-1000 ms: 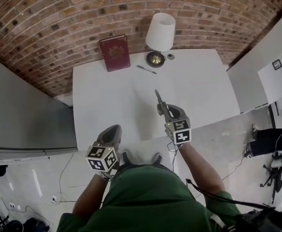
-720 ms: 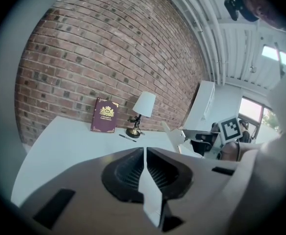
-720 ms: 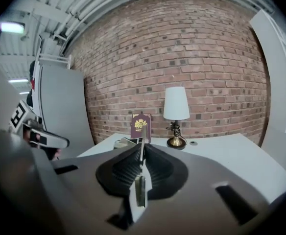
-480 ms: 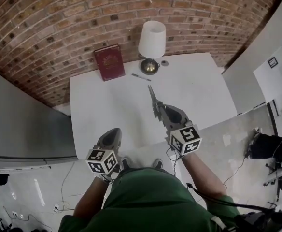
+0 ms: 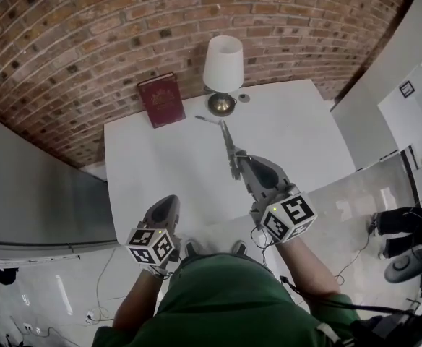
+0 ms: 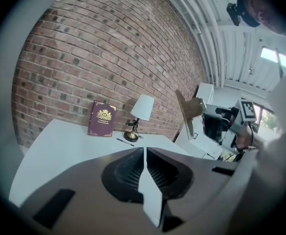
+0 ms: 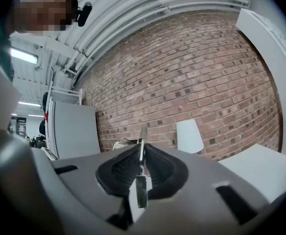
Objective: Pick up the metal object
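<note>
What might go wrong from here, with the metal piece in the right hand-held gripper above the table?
1. The right hand-held gripper pinches the thin metal blade with a long part sticking out past the jaws; it may pivot or slip out.
2. In the head view its tip appears close to the lamp base and the pen; pushing forward might knock them.

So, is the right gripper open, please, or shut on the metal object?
Shut on it: the right gripper clamps both faces of the thin metal object, which juts out ahead of its pads.
</note>
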Tool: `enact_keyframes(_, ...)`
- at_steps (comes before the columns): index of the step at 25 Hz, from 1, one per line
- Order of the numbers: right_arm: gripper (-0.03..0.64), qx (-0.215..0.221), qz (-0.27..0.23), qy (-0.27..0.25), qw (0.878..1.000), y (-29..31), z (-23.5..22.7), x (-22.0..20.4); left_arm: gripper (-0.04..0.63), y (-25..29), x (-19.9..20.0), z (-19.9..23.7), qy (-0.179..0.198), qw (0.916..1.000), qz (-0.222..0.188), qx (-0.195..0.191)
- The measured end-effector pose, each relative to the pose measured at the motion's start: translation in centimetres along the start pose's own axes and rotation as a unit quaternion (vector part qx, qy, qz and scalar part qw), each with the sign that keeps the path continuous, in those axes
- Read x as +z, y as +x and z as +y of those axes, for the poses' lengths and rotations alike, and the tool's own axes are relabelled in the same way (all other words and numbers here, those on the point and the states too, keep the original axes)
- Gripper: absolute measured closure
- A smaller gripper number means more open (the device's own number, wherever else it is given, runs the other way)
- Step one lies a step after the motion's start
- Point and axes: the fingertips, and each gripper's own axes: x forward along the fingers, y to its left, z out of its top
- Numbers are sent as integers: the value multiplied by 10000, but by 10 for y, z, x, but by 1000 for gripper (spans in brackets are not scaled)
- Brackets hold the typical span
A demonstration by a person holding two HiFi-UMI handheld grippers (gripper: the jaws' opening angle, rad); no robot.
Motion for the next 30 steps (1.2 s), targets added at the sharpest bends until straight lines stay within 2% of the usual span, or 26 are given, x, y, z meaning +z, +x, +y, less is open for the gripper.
enact_keyframes(5,594,153,-267,126,9994,-10,10,20,581,-5,33,-10,23,9992,-366,-160)
enact_keyframes(10,595,262,-443,459,9976,-21,15,31,581,-11,65,-29,-3,9966,-719,-399)
enact_keyframes(13,595,339,-453,1166,9916,-25,12,24,581,-12,72,-38,-77,9955,-788,-530)
enact_keyframes(16,597,362,-492,2089,9760,-27,4,12,581,-12,68,-41,-113,9956,-749,-559)
enact_keyframes(18,597,340,-506,2332,9705,-29,0,6,581,-13,64,-40,-135,9958,-716,-549)
enact_keyframes(30,595,348,-578,2521,9653,-36,1,2,581,-20,62,-38,-147,9959,-741,-506)
